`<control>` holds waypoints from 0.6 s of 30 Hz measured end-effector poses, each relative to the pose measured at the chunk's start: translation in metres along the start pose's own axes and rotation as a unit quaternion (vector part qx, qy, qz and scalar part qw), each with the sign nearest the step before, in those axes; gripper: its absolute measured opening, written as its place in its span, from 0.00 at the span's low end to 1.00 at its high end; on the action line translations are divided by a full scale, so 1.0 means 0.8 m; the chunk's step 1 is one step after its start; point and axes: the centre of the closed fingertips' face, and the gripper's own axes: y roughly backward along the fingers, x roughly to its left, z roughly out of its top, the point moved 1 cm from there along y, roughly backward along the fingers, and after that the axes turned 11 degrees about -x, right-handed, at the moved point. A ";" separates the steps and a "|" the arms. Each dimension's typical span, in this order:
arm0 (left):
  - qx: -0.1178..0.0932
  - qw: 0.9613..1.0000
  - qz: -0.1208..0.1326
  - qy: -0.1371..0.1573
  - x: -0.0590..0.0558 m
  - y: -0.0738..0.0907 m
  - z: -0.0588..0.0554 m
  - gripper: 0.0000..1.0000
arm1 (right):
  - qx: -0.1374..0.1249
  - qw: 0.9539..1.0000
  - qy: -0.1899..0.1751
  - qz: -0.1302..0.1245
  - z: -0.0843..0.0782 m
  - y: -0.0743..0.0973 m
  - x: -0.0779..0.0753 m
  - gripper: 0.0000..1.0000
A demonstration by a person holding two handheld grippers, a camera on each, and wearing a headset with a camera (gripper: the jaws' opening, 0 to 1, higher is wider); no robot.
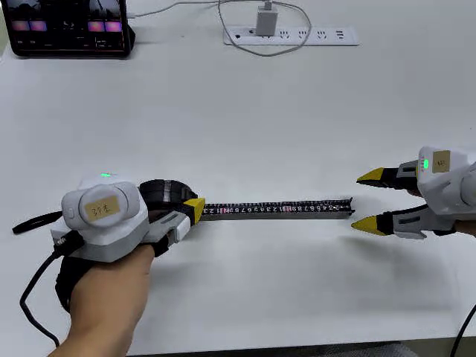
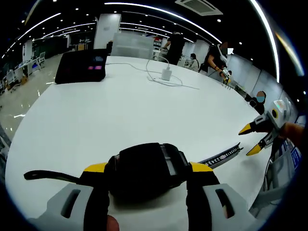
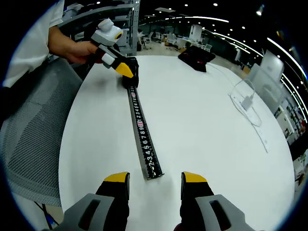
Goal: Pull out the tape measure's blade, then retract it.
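Observation:
The black tape measure case (image 1: 165,195) rests on the white table, clamped between the yellow-tipped jaws of my left gripper (image 1: 190,210). In the left gripper view the case (image 2: 147,166) sits between both jaws. Its dark numbered blade (image 1: 279,208) lies flat on the table, drawn out to the right, with its end hook (image 1: 349,204) free. My right gripper (image 1: 369,201) is open just past that hook, not touching it. In the right gripper view the blade (image 3: 142,132) runs away from the blade tip (image 3: 153,175), which lies slightly ahead of the open right gripper (image 3: 155,178).
A dark tablet (image 1: 71,28) stands at the table's far left. A white power strip (image 1: 291,35) with a plugged charger and looped cable lies at the far middle. A black wrist strap (image 1: 33,222) trails left of the case. The table's near edge (image 1: 312,346) runs close below.

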 end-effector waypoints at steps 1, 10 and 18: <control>0.000 1.000 0.000 0.000 0.000 0.000 0.000 0.61 | 0.004 1.000 0.001 0.005 -0.001 -0.001 0.001 0.39; 0.000 1.000 -0.001 0.000 0.000 0.000 0.000 0.60 | 0.029 0.999 0.024 0.034 -0.007 -0.016 0.003 0.35; 0.001 1.000 -0.001 0.001 0.000 0.000 0.000 0.60 | 0.045 0.997 0.030 0.054 -0.015 -0.021 0.005 0.28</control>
